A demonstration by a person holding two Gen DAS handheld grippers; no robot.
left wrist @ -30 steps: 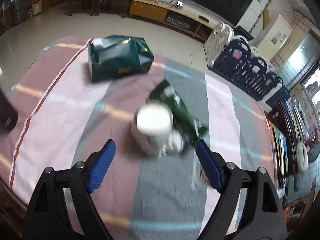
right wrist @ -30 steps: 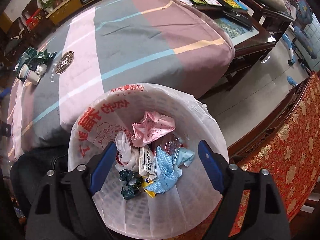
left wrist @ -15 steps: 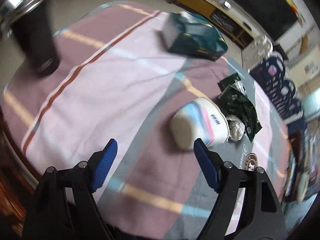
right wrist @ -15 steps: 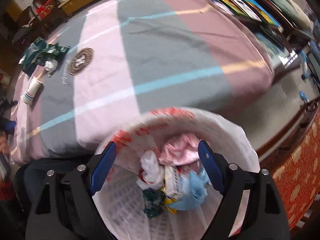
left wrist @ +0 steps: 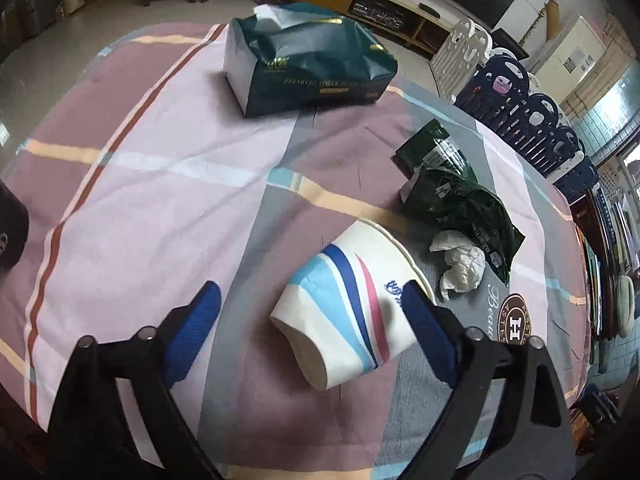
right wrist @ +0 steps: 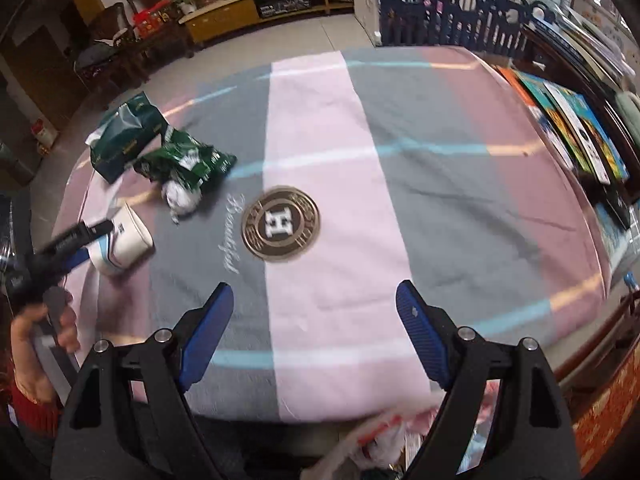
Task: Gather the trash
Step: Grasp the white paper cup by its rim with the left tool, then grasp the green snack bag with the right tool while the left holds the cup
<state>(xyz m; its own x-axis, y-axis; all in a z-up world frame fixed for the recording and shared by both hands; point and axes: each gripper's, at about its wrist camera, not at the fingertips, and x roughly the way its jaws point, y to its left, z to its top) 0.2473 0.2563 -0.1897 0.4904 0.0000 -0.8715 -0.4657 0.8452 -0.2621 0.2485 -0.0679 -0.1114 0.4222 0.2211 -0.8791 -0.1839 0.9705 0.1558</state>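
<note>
A white paper cup with blue, light-blue and pink stripes (left wrist: 352,312) is seen lying on its side on the striped cloth-covered worktop (left wrist: 160,184), at lower centre of the left wrist view, between the blue-padded fingers of the left tongs (left wrist: 310,322), which are spread wide with nothing gripped; whether the right pad touches the cup cannot be told. The cup's inside is not shown. Just to its right a crumpled white tissue (left wrist: 460,266) is found, touching a crumpled dark green plastic wrapper (left wrist: 460,196). In the upper centre a dark green soft tissue pack (left wrist: 308,68) is set, with a white tissue protruding from its top. In the right wrist view the right tongs (right wrist: 314,330) are held open over the near worktop edge, gripping nothing, and only a blurred strip of the white bag-lined trash bin (right wrist: 384,440) is shown at the bottom edge, its contents unclear. Half a second earlier the bin and its litter filled the lower frame, and the cup was seen farther from the left tongs.
</note>
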